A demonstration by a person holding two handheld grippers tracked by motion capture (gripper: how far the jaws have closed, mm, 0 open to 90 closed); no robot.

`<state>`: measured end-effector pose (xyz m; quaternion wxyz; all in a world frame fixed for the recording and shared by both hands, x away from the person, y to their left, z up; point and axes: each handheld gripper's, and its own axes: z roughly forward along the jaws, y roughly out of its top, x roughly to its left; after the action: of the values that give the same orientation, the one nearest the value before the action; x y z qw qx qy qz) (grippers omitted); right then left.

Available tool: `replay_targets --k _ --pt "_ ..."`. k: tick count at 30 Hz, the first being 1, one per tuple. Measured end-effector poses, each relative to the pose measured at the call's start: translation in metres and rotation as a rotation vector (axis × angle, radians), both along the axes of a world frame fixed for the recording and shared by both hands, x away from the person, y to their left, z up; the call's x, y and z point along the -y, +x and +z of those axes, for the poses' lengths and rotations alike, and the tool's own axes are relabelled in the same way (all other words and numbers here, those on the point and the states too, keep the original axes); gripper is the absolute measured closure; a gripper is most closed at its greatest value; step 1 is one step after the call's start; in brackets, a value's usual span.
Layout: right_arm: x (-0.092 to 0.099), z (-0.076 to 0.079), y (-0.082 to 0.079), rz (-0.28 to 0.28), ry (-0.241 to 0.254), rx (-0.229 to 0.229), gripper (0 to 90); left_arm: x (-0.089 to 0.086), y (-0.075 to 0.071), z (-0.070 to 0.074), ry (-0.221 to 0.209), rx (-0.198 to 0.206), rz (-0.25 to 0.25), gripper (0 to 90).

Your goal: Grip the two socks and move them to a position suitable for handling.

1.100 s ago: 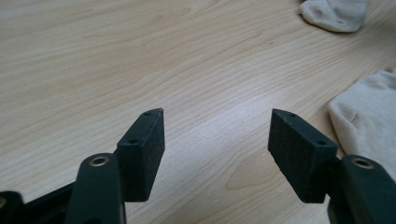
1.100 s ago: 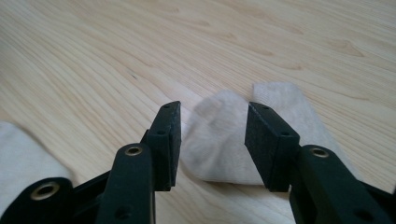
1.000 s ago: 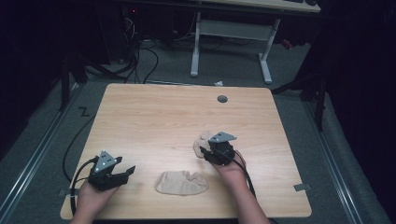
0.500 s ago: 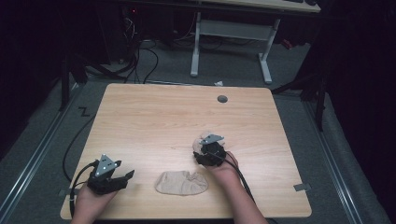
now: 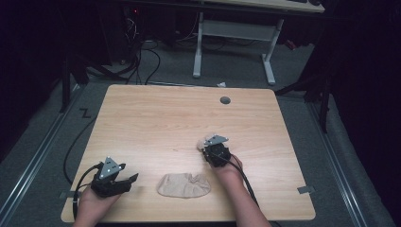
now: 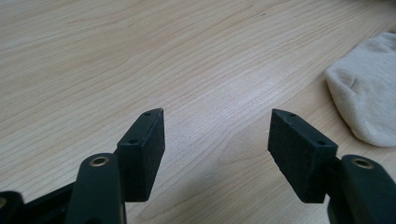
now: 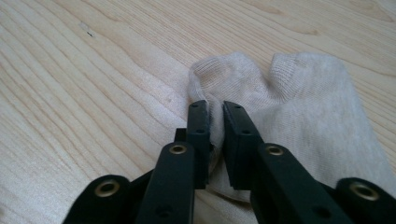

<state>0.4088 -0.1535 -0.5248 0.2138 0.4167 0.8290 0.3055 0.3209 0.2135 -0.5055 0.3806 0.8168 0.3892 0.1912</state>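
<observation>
The near sock (image 5: pixel 184 185) lies flat close to the near edge of the counter (image 5: pixel 156 123), with bare wood all around it. To its left, near that same edge, the left tongs (image 5: pixel 126 181) rest with jaws wide apart, holding nothing. To its right and a little farther, the right tongs (image 7: pixel 215 122) have just been closing and now pinch the edge of a second sock (image 7: pixel 299 112). Beyond it the counter is free up to a grey hole (image 5: pixel 225 100) near the far edge.

A beige sock (image 7: pixel 299 121) lies flat on the table, one fold pinched up.
</observation>
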Motion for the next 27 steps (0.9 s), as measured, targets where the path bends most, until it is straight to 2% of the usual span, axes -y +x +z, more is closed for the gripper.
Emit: replay_targets --k 4,9,18,27 --pt "0.000 0.004 -0.003 0.007 0.009 -0.001 84.5 0.002 0.000 0.001 -0.008 0.005 -0.023 37.6" --pt "0.007 0.026 -0.018 0.030 0.070 0.065 84.8 0.002 -0.001 0.001 -0.011 0.011 -0.026 37.7" --pt "0.019 0.049 -0.038 0.049 0.154 0.113 84.9 0.001 -0.001 0.003 -0.025 0.018 -0.017 37.9" --pt "0.020 0.068 -0.049 0.071 0.188 0.167 84.9 0.002 -0.001 0.002 -0.021 0.017 -0.024 38.0"
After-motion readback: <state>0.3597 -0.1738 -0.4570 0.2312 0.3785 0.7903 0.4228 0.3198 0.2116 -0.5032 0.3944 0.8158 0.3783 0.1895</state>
